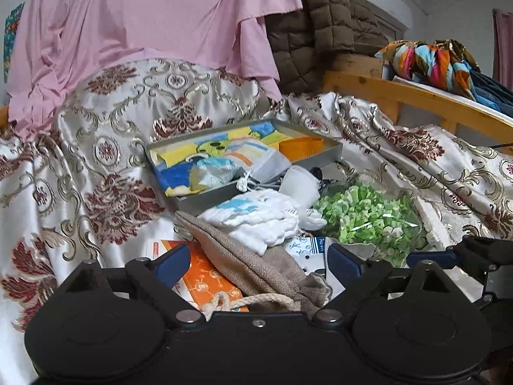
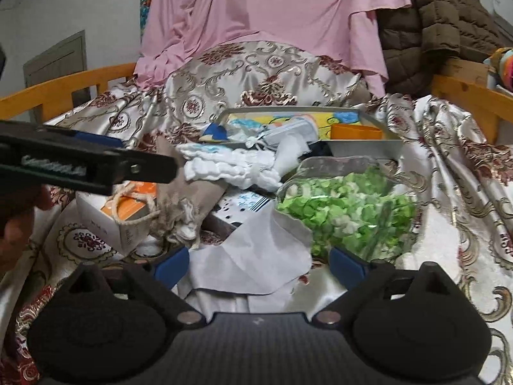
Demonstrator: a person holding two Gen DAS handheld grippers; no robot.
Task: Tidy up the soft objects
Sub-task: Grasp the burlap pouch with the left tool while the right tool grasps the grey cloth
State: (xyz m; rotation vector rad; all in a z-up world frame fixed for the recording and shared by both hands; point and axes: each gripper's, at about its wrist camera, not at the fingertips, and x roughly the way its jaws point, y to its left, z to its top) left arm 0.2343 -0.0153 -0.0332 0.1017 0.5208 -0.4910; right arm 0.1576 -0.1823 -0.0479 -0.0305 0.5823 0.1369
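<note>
A grey tray lies on the bed and holds colourful cloths and an orange container. In front of it lie a white quilted cloth, a beige drawstring bag, a clear bag of green petals and a white sheet. My left gripper is open above the beige bag. My right gripper is open above the white sheet, next to the petals bag. Both are empty.
An orange-and-white box lies under the beige bag. A patterned satin cover drapes the bed. A pink cloth and a brown quilted jacket hang behind. Wooden bed rails border the sides.
</note>
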